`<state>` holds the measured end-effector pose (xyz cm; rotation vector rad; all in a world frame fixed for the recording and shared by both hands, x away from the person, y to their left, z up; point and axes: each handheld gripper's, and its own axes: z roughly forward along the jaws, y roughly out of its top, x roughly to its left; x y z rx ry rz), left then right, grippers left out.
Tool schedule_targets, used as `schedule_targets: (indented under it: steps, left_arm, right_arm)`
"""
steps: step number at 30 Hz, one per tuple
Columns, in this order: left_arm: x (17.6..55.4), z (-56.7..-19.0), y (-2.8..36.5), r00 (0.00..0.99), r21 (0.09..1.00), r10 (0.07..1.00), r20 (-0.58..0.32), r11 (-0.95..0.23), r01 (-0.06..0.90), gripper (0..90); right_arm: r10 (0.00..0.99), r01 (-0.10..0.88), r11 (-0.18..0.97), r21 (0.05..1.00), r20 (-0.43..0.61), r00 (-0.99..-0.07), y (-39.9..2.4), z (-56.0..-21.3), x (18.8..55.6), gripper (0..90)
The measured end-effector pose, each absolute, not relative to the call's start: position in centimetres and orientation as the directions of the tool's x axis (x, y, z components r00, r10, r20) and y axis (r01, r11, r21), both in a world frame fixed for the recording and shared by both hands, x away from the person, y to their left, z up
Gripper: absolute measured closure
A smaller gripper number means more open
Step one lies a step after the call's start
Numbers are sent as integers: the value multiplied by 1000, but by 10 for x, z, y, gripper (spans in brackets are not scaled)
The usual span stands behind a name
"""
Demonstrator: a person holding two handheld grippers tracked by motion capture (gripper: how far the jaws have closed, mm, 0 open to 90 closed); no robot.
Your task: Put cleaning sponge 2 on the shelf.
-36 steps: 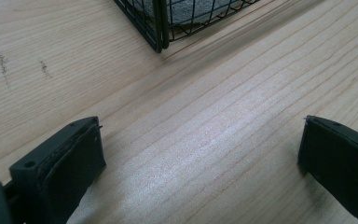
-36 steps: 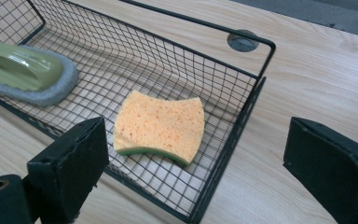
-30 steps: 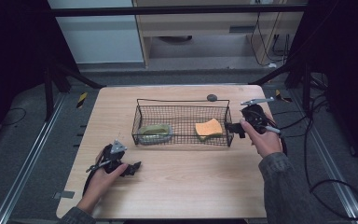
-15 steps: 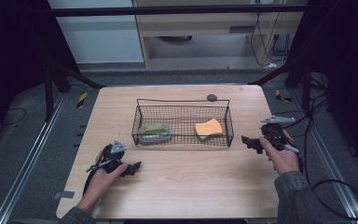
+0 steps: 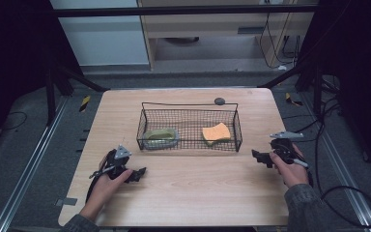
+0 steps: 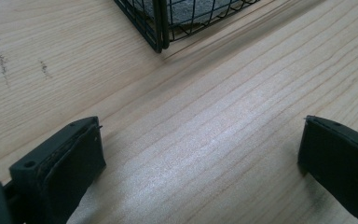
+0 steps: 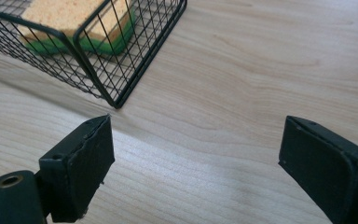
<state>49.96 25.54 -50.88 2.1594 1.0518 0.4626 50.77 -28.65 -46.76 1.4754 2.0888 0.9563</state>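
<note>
Nearest the camera, the left gripper [image 5: 136, 173] is resting low on the table [image 5: 188, 193], jaws spread wide with only bare wood between them. Across on the other side the right gripper [image 5: 258, 157] is sitting just above the wood too, jaws wide and empty, pointing in toward the wire basket [image 5: 189, 146].

In the right gripper view, the basket's near corner [image 7: 116, 100] is sitting just ahead of the left-hand jaw. That is the first hazard: a careless push forward and that jaw is catching the wire and shoving the whole basket across the table.

Inside, the orange sponge [image 5: 216, 132] with its green underside is lying at the right end, close against the wall. Going over the rim, a jaw could be snagging in the mesh, or pinching only the soft top edge so the sponge is folding and slipping free.

At the left end the green cloth [image 5: 160, 137] is lying, probably a folded rag, though it is too dim to be sure. Limp fabric like that could be dragging over the rim and tipping the light basket.

Beyond the far wall a small dark round object [image 5: 220, 101] is sitting on the table, well clear of both hands.
</note>
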Motion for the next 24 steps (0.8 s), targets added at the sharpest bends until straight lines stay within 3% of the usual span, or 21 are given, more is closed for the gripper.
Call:
schedule_targets:
  steps: [8,17,24]
  left_arm:
    - [500,-509,255,610,710,792,19,-441,550,0]
    - [500,-509,255,610,710,792,19,-440,550,0]
    - [500,-509,255,610,710,792,19,-440,550,0]
  right_arm:
    - [935,672,203,712,62,-349,-283,-487,514,110]
    - [966,670,122,732,66,-249,-291,-499,532,112]
    - [967,678,100,728,88,-237,-292,-502,543,96]
